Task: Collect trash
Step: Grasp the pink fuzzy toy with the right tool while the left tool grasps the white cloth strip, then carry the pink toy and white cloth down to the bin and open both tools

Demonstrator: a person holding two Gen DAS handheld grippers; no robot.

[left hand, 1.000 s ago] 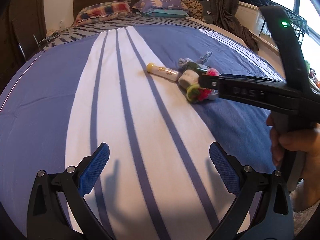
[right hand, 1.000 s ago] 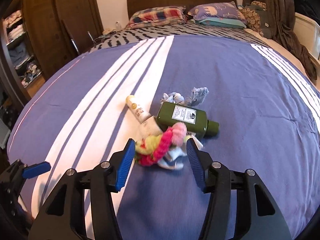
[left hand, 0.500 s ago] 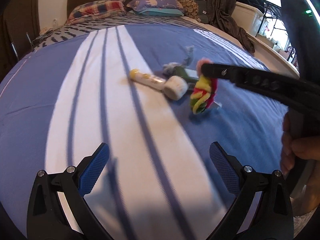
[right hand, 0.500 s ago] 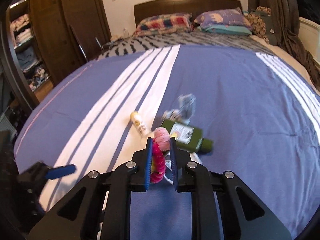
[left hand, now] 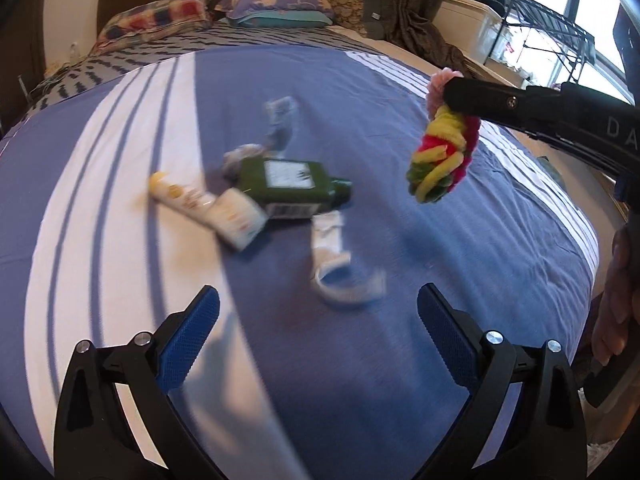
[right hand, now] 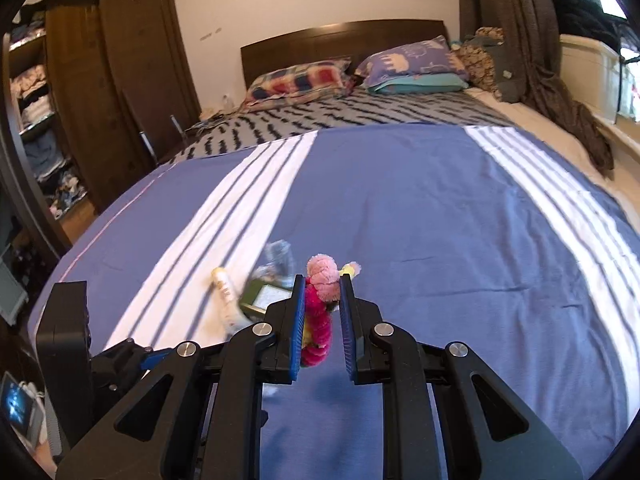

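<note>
My right gripper (right hand: 320,288) is shut on a fuzzy pink, red and yellow bundle (right hand: 318,308) and holds it in the air above the bed; the bundle also shows hanging in the left wrist view (left hand: 442,156). Below it on the blue striped bedspread (left hand: 460,264) lie a dark green bottle (left hand: 292,182), a white and yellow tube (left hand: 208,208), a crumpled white wrapper (left hand: 334,264) and a grey scrap (left hand: 280,116). My left gripper (left hand: 316,312) is open and empty, low over the bed in front of the pile.
Pillows (right hand: 360,72) and a dark headboard (right hand: 344,36) are at the far end. A wooden wardrobe (right hand: 116,92) stands left of the bed. A brown blanket (right hand: 560,96) hangs on the right side by the window.
My right gripper closed on the fuzzy bundle and lifted it off the pile, up and to the right. My left gripper moved closer to the pile.
</note>
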